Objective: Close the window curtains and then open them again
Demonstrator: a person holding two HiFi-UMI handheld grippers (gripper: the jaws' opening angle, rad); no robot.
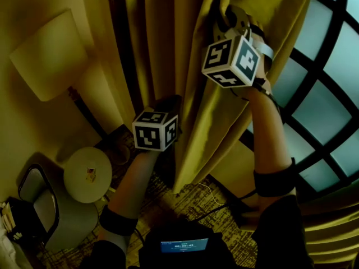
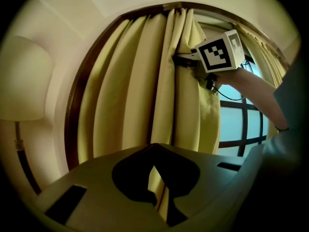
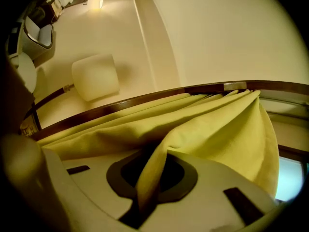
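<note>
**Subject.** The yellow fabric curtain [image 1: 196, 122] hangs in heavy vertical folds. A cream wall lies to its left, and a window of pale panes in a dark bar grid [image 1: 325, 94] lies to its right. The panes to the right of the curtain's edge are uncovered. The top of the curtain [image 3: 217, 124] runs beneath a dark brown wooden rail [image 3: 120, 103].

**Right gripper** [image 1: 227, 14]. It is raised and angled upward at the window-side edge of the curtain, higher than the other gripper. In the right gripper view [image 3: 147, 192] the jaws are clamped on a thick fold of the yellow fabric, which rises out of the slot between them. The left gripper view shows this gripper [image 2: 186, 59] from the side, with its nose buried in the cloth [image 2: 145, 81].

**Left gripper** [image 1: 170, 102]. It is held lower and roughly level, with its nose against a fold nearer the wall. In its own view [image 2: 158, 192] the jaws are together, and a narrow strip of the curtain lies pinched in the slit between them.

**Surroundings.**
- A cream drum-shaped lampshade [image 1: 50, 55] on a dark pole stands by the wall, left of the curtain.
- Below the lampshade in the head view is a round white side table [image 1: 87, 174].
- A dark-framed chair with a grey seat [image 1: 39, 200] stands beside the table.
- The floor is a patterned carpet [image 1: 185, 200].
- A small lit screen [image 1: 184, 244] sits at the bottom edge of the head view.
</note>
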